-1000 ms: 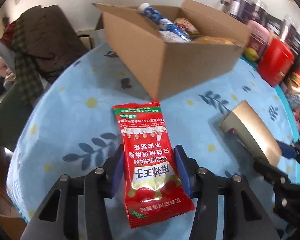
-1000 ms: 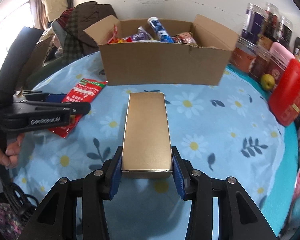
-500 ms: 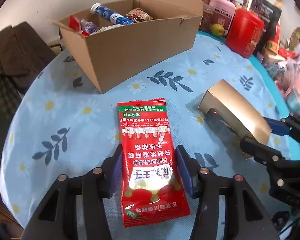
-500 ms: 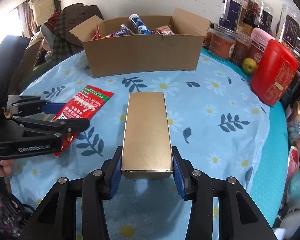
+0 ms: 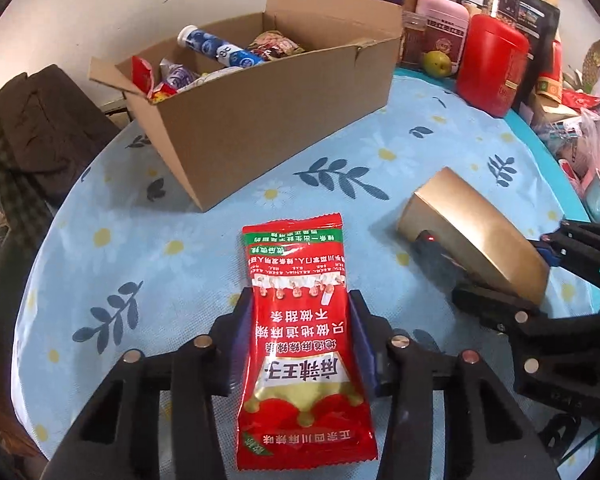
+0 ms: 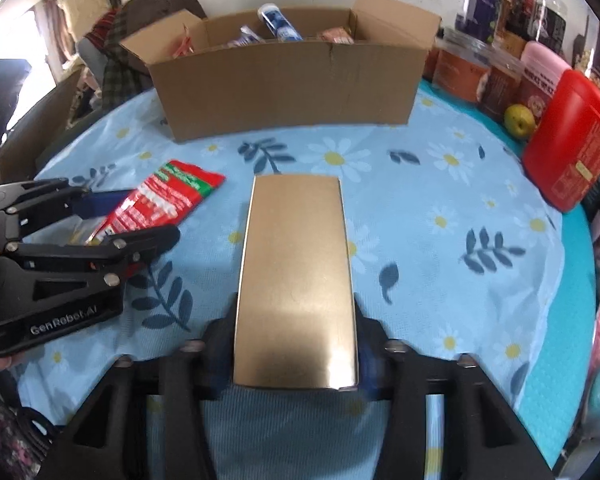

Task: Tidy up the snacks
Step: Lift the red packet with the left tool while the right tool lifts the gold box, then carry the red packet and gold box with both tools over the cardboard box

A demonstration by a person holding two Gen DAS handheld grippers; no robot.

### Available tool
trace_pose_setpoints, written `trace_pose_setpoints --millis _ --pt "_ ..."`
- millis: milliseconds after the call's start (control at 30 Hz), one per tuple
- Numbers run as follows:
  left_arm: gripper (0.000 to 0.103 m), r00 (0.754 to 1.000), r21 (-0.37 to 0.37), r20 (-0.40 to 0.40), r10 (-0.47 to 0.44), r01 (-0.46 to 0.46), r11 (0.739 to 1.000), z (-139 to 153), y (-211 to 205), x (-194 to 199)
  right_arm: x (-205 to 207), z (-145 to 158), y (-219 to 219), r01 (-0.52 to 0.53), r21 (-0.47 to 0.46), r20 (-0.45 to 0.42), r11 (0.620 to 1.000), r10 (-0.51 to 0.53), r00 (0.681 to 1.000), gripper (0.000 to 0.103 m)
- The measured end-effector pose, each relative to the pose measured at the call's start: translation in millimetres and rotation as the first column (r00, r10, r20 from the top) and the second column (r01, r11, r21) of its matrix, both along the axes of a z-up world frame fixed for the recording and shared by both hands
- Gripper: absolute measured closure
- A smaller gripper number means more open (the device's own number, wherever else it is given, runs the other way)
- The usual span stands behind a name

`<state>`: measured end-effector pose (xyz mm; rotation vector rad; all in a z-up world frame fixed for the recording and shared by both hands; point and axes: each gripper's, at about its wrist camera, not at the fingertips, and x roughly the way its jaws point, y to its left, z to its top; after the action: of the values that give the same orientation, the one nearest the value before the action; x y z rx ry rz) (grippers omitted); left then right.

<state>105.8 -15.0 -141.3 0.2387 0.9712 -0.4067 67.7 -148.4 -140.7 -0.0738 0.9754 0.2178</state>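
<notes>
A red snack packet (image 5: 300, 340) lies flat on the blue daisy tablecloth, lengthwise between the pads of my left gripper (image 5: 300, 304). Its jaws are closing and both pads touch the packet's edges. In the right wrist view the same packet (image 6: 172, 196) and left gripper (image 6: 136, 216) sit at the left. My right gripper (image 6: 294, 312) is shut on the near end of a gold box (image 6: 296, 280), whose far end points at the open cardboard box (image 6: 288, 92). That cardboard box (image 5: 268, 120) holds a blue tube and several snack bags.
A red canister (image 6: 572, 140), a green fruit (image 6: 520, 120) and jars (image 6: 480, 72) line the table's right back. Clutter lies past the teal table edge (image 6: 556, 360). Clothes hang over a chair (image 5: 40, 132) at the left. A hand holds the left gripper's handle.
My left gripper rolled and shifted sideways around the red packet; its jaws widened a little, then narrowed onto the packet's edges. The right gripper kept its hold on the gold box.
</notes>
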Motion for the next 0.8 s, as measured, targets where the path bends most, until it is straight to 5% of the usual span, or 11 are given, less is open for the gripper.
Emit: trace_pose_setpoints --millis 300,800 --pt "0.059 1.000 -0.065 0.001 -0.012 0.013 0.998 15 1 -5 -12 9 -3 -0.002 0.046 0.017 0.999 0.001 1.000 0.060" --pt "0.059 0.986 -0.152 0.159 -0.049 0.073 0.986 86 3 -29 -39 72 -7 -0.006 0.067 0.156 0.998 -0.005 0.988 0.060"
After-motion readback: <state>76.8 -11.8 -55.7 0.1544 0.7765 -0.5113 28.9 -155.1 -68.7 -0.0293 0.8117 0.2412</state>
